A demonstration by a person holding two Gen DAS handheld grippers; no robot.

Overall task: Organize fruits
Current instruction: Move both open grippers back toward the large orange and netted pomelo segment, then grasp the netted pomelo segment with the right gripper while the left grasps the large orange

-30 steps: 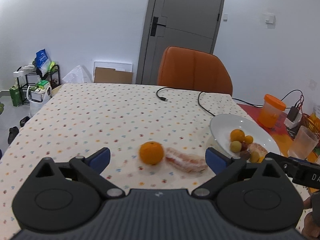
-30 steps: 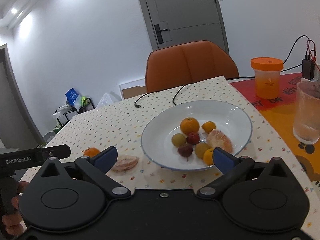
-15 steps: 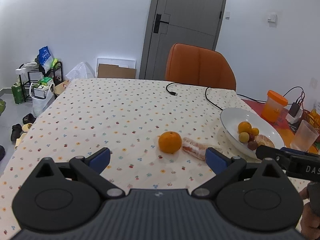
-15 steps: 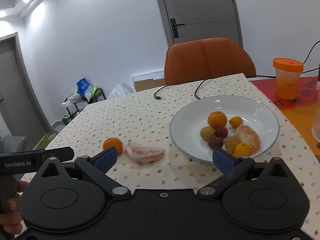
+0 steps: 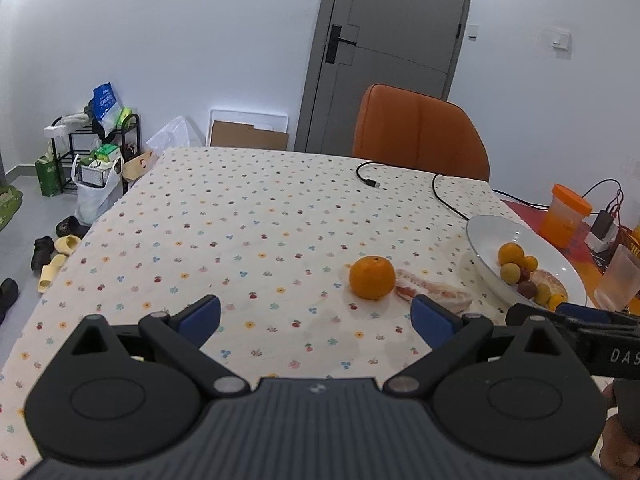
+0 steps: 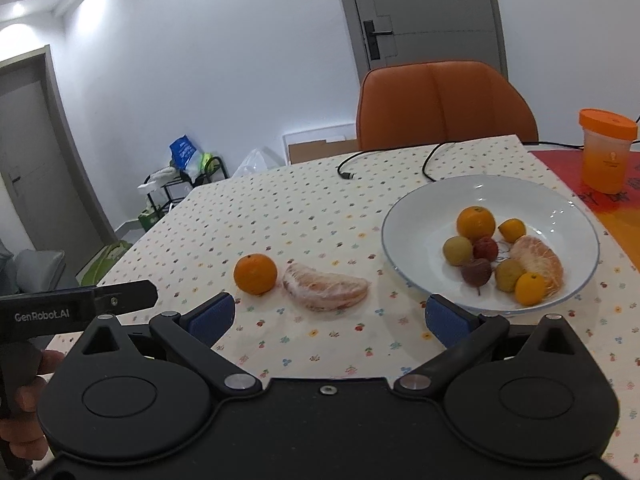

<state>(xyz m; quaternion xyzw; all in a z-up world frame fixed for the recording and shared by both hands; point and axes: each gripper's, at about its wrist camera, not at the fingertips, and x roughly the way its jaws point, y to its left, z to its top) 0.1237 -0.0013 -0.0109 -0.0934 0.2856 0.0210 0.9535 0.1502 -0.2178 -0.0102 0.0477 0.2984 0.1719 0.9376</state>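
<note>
We read "GenRobot.AI" in white on the black bar of the left claw [image 6: 76, 305] seen from the right wrist, and only "DAS", cut off at the edge, on the right claw [image 5: 592, 340] seen from the left wrist.

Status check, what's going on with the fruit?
Both hand-held grippers open, left, right. Orange and pomelo wedge outside plate. Path clear.
</note>
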